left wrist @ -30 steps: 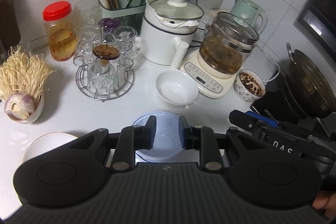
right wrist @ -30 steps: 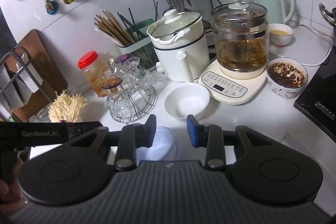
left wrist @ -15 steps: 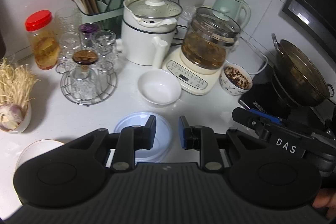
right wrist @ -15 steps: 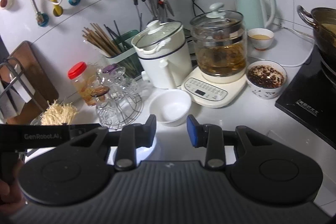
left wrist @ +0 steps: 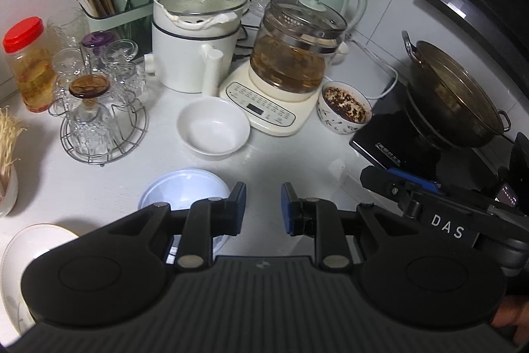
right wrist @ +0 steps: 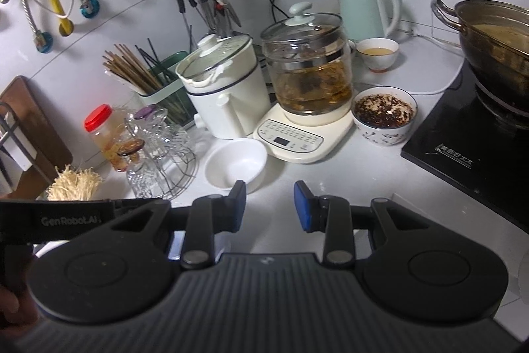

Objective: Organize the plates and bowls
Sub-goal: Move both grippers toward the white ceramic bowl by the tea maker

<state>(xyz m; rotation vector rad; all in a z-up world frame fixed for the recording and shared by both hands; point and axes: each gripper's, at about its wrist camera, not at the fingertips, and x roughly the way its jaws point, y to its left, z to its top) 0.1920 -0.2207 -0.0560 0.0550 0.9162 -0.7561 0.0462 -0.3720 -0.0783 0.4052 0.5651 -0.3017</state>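
Cluttered counter (left wrist: 99,184) lay ahead; your left gripper (left wrist: 263,209) and right gripper (right wrist: 270,206) gaped empty, so you needed the white bowl (left wrist: 213,128), just beyond, rim-centred between the fingers.

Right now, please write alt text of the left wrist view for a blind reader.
The open left claw hovers over a white counter, beside a pale blue plate. Beyond sit an empty white bowl and a glass kettle.
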